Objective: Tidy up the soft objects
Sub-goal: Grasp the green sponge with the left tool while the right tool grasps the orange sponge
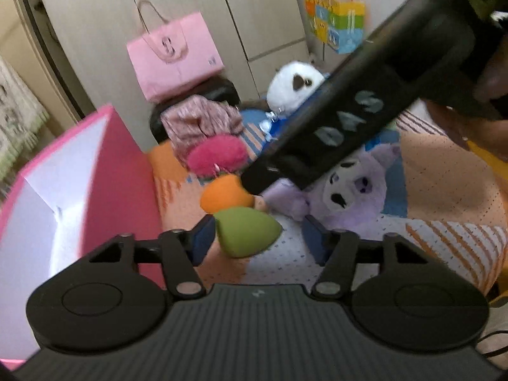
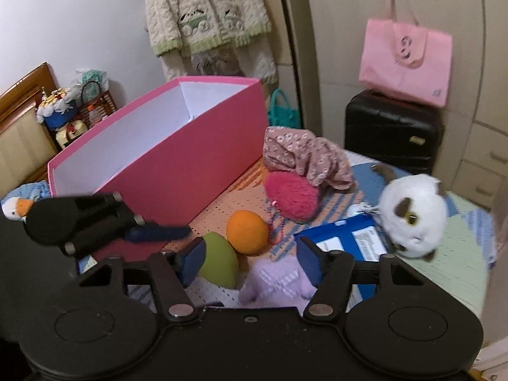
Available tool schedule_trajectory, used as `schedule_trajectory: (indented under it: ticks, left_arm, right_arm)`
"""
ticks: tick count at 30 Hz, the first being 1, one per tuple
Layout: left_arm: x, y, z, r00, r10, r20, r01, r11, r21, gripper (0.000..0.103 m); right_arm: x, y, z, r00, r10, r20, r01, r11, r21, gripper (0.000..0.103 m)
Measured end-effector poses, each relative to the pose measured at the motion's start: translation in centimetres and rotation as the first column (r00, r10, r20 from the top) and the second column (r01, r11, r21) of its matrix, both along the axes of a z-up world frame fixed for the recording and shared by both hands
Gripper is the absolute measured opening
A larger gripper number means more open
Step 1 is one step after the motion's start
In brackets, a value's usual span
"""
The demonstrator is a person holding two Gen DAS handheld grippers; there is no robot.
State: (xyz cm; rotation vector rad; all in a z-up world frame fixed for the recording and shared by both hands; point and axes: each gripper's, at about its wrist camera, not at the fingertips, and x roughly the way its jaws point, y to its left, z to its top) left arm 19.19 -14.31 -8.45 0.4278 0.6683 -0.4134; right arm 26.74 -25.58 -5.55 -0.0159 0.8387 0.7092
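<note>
Green soft wedge (image 1: 246, 231) lies on the patterned bedspread (image 1: 444, 187), between the parted fingers of the left gripper (image 1: 258, 241), touching neither visibly. Orange ball (image 1: 226, 194) sits just behind. Right gripper (image 2: 250, 262), fingers apart, straddles a purple plush (image 2: 279, 281). Pink box (image 2: 177, 171) stands left.

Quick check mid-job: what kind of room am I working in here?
Most likely a bedroom. The soft toys lie on a patchwork quilt, wardrobe doors stand behind, and a knitted cardigan hangs on the wall beside a black suitcase.
</note>
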Motion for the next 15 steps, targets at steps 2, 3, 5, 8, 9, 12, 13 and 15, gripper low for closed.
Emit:
schedule_trajectory:
  ticks: [2,3,5,8,9,12,13,15]
  left_arm:
    - [0.1,-0.2,-0.3,0.999,0.027,0.023,-0.027,1.0,0.012,0.058]
    - [0.3,-0.3,-0.4,0.999,0.038,0.03,-0.039,0.999,0.021,0.058]
    - [0.7,-0.2,-0.5,0.998,0.067,0.016,-0.067,0.998,0.007,0.058]
    - [1.0,-0.1,-0.7,0.995,0.098,0.014,-0.098,0.995,-0.003,0.058]
    - [1.0,-0.1,-0.8,0.995,0.102,0.019,-0.102,0.995,0.001,0.058]
    - [1.2,0.0,-1.2,0.992,0.121,0.017,-0.121,0.993,0.006,0.057]
    - [1.3,0.1,-1.3,0.991,0.13,0.019,-0.13,0.991,0.001,0.053]
    - [1.3,0.3,-1.4,0.988,0.149,0.031,-0.149,0.989,-0.002,0.046]
  right_arm:
    - [1.1,0.5,-0.6,1.0,0.013,-0.025,-0.013,1.0,0.011,0.06]
    - [1.6,0.8,-1.0,0.999,0.018,-0.036,-0.018,1.0,0.014,0.059]
    - [2.4,1.3,-1.6,0.998,0.025,-0.055,-0.024,1.0,0.019,0.059]
    - [3.5,1.9,-2.5,0.995,0.036,-0.088,-0.034,0.999,0.031,0.057]
    - [3.8,2.1,-2.8,0.994,0.039,-0.099,-0.036,0.999,0.032,0.055]
    - [4.5,2.2,-3.3,0.991,0.037,-0.125,-0.03,0.998,0.062,0.055]
    - [4.6,2.2,-3.3,0.991,0.037,-0.131,-0.028,0.997,0.068,0.055]
    - [4.6,2.3,-3.6,0.99,0.037,-0.137,-0.027,0.997,0.074,0.055]
